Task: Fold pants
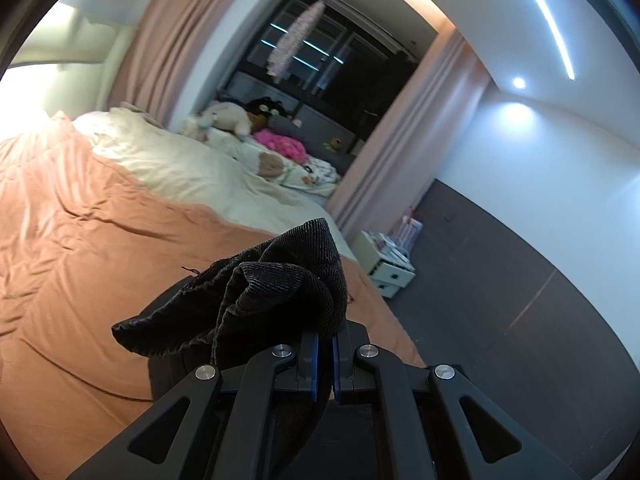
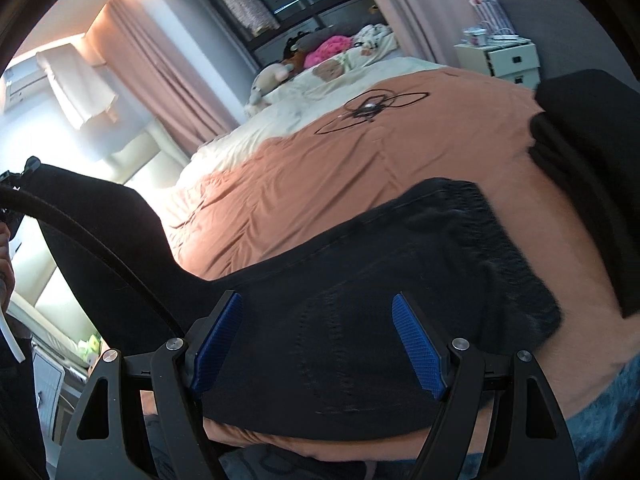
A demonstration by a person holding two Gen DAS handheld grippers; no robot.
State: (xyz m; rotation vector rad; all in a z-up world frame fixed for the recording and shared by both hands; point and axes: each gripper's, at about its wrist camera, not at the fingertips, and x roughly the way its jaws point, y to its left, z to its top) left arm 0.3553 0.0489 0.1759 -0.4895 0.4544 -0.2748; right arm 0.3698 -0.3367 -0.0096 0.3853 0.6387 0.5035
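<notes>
Left gripper [image 1: 325,344] clamping pants [image 1: 276,292]

Right gripper [image 2: 318,344] hovered with blue pads [image 2: 418,346] spread wide above black pants [image 2: 360,264], which lay across an orange bedspread [image 2: 320,168], one leg lifted up at left, black cable [image 2: 372,108] coiled farther back, plush toys [image 2: 276,76] near the window.

One pair of black pants [image 2: 360,280], two tools — left [image 1: 325,344], right [image 2: 316,344] — perhaps three plush toys [image 1: 228,118].
</notes>
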